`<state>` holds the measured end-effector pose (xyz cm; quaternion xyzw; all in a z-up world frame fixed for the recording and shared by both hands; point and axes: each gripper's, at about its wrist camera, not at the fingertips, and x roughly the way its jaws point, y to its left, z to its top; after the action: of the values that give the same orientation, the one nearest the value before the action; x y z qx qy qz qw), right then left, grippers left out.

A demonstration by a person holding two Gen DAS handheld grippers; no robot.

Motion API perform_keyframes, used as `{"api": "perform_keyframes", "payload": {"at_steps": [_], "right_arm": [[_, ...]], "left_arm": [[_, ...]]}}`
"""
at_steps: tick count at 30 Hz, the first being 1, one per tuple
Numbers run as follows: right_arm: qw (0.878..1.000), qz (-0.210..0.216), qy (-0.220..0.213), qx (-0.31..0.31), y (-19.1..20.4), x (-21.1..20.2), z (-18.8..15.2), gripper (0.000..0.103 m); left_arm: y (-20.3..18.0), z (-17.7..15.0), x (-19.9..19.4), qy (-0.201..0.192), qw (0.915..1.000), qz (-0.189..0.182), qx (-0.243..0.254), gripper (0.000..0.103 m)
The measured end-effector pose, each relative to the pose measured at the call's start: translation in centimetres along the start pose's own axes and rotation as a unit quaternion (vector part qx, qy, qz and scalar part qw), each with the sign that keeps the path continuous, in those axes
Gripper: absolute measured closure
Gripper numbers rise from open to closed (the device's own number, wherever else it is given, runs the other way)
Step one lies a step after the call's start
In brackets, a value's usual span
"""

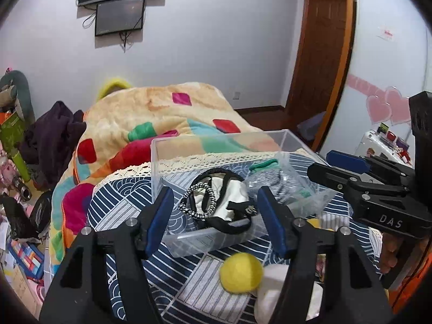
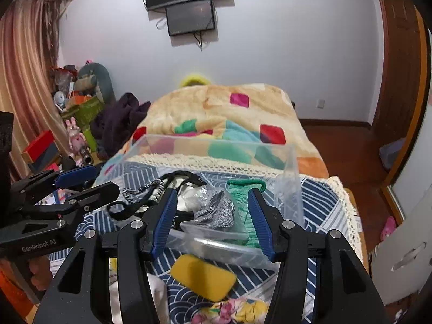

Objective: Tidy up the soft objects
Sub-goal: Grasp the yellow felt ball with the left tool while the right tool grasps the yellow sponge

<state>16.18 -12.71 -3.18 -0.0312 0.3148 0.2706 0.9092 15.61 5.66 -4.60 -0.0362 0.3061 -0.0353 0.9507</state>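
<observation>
Soft items partly binned: bin point(image 1: 162, 159) holds straps and bagged cloth; ball point(image 1: 241, 272), sponge point(image 2: 203, 276) wait on desk; both grippers' fingers point(image 1: 159, 221) open, empty.

Both grippers up, jaws apart, nothing held.
Left gripper point(image 1: 216, 218) level, pads wide open; right gripper point(image 2: 210, 221) same, pointing fwd. In left wrist view right gripper point(image 1: 337, 164) sits to the right, angled inward, fingers point(image 1: 348, 160) parted.
</observation>
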Motion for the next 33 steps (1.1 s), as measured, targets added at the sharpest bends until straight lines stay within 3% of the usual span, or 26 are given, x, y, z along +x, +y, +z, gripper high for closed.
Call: {"api": "perform_keyframes", "payload": {"at_steps": [5,11,18,26,31,33], "right_arm": [[1.0,0.0,-0.016,-0.013,0.6,-1.8,-0.8,0.052],[1.0,-0.005,-0.011,-0.023,0.7,-2.1,-2.8,0.04],[0.999,0.01,0.031,-0.007,0.4,-0.2,-5.1,0.04],[0.997,0.013,0.077,0.006,0.3,2.5,-6.8,0.04],[0.995,0.026,0.097,0.0,0.5,3.3,-7.3,0.041],[0.994,0.029,0.102,0.0,0.5,3.3,-7.5,0.055]], "left_arm": [[-0.8,-1.2,-1.5,-0.008,0.9998,0.006,0.019,0.032],[-1.2,-3.3,-1.5,0.016,0.9997,-0.004,0.02,0.032],[-1.6,-6.0,0.5,0.065,0.9976,-0.007,0.024,0.032],[-1.6,-7.1,2.8,0.092,0.9955,-0.017,0.011,0.032],[-1.5,-7.6,3.8,0.105,0.9938,-0.034,0.012,0.044],[-1.6,-7.6,3.7,0.102,0.9939,-0.04,0.015,0.052]]}}
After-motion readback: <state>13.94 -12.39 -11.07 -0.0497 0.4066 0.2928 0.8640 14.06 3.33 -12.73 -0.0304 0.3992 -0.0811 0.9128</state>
